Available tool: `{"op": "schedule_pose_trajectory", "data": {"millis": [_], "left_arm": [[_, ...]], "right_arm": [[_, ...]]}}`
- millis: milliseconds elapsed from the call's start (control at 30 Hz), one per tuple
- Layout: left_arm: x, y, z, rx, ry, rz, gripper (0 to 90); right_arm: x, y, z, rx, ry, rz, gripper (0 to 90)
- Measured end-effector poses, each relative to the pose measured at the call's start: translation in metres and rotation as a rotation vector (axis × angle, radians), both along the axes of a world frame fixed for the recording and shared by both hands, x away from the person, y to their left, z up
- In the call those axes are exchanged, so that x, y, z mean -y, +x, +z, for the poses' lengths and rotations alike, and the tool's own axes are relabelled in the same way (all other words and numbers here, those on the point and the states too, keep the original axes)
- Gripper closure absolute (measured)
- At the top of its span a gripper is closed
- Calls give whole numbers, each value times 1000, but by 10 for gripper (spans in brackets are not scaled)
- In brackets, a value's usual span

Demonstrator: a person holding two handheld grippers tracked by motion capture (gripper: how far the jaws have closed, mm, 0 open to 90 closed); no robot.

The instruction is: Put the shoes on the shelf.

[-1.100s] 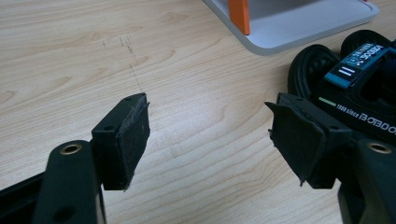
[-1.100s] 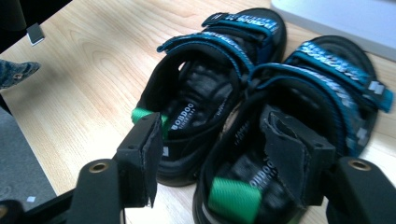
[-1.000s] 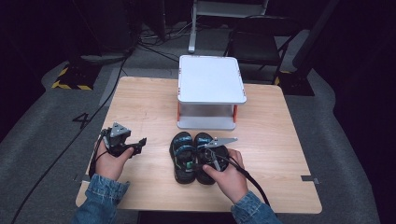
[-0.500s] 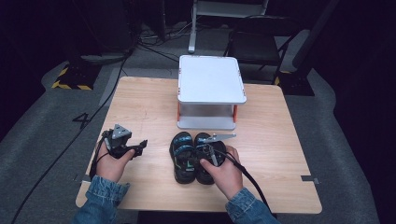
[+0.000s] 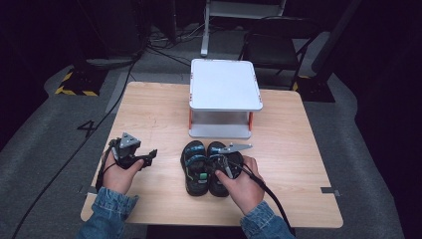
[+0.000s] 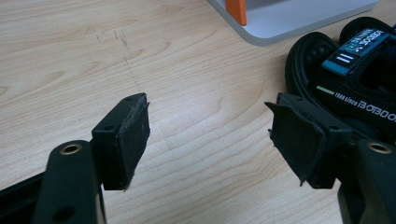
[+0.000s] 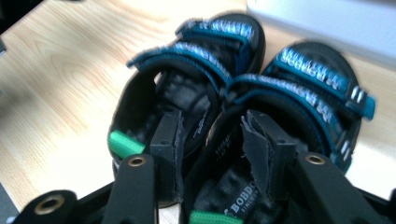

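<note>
Two black sandals with teal straps lie side by side on the wooden table, the left one (image 5: 194, 167) and the right one (image 5: 222, 149), toes pointing away from me. My right gripper (image 5: 213, 168) hovers over their heel ends. In the right gripper view it (image 7: 212, 140) has one jaw inside the left sandal (image 7: 154, 102) and one inside the right sandal (image 7: 299, 102), with both inner side walls between the pads; its jaws have just been closing, and no firm press shows. My left gripper (image 5: 149, 158) rests on the table to the left, open and empty (image 6: 210, 135).
A white two-level stand (image 5: 225, 84) with orange legs sits at the table's (image 5: 154, 114) far middle, just beyond the sandals; its corner (image 6: 289, 18) and a sandal (image 6: 345, 70) appear in the left gripper view. Bare wood lies left and right. Chairs and cables are on the floor beyond.
The right gripper's jaws have drawn closer together around the sandals' inner edges. Both hands stay where they were, and the sandals have not shifted.
</note>
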State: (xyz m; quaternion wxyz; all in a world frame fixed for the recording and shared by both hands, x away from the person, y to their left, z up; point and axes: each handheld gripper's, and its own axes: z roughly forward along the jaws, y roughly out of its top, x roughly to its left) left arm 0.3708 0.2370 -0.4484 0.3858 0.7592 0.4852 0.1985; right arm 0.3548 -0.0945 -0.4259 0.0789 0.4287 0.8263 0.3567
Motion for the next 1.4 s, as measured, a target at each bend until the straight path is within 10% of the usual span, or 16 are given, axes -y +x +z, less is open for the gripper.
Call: {"op": "schedule_pose_trajectory", "data": {"millis": [433,667,900,1400], "left_arm": [[2,1,-2,-3,-3,-7,285],[3,1,-2,-3,-6,-12,285],[1,2,-4,-2,-13,-10,285],[-1,3,-4,-1,-21,-7,288]], "right_arm": [[-20,5,-29,-75,-26,-57,424],[-26,7,-28,-12,-149,9,588],[-21,6,-28,18,-88,-20,792],[5,42,4,104,-45,-122,805]]}}
